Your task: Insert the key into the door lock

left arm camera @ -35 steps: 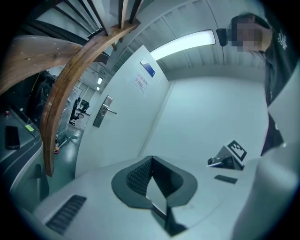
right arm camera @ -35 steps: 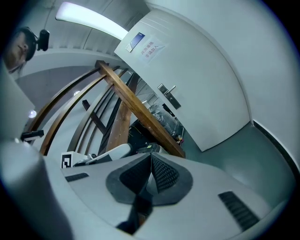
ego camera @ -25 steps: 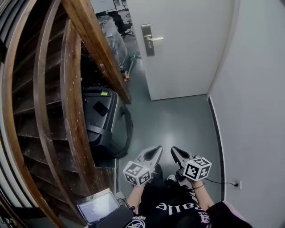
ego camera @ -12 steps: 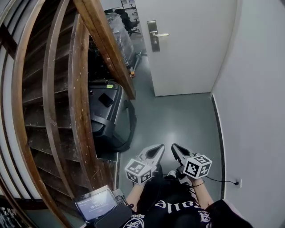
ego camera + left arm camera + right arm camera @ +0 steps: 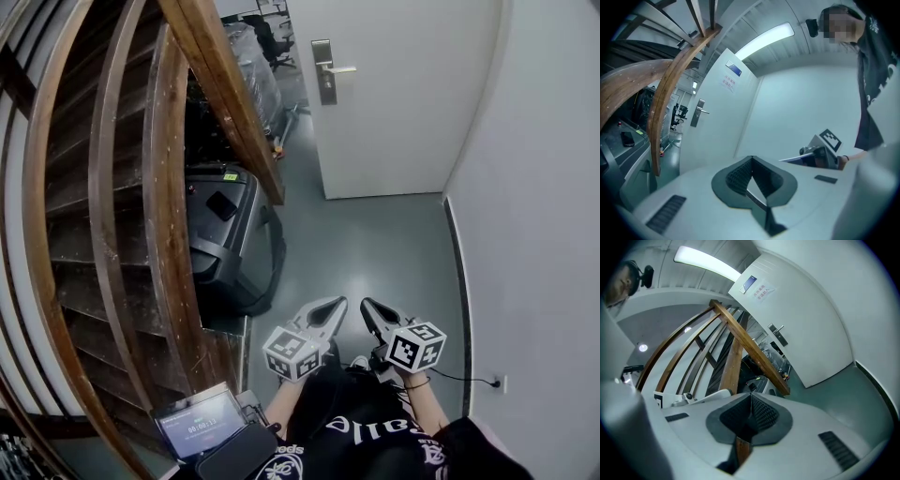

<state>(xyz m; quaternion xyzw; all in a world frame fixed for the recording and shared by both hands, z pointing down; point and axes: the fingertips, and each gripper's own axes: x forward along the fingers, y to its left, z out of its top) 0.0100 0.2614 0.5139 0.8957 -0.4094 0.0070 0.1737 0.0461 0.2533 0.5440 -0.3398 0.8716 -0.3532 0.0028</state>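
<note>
Well, my left hand-held gripper (image 5: pixel 332 306) and right hand-held gripper (image 5: pixel 367 307) hung side by side, each with jaws closed together and empty; the door lock (image 5: pixel 322 82) stood well apart, across the floor (image 5: pixel 375 246)

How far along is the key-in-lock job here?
Nothing looks done yet: the door and its handle plate are across the floor, untouched. In hand: nothing; the left gripper and right gripper are both shut and empty, no key visible. Left: getting a key, reaching the door, inserting it.
</note>
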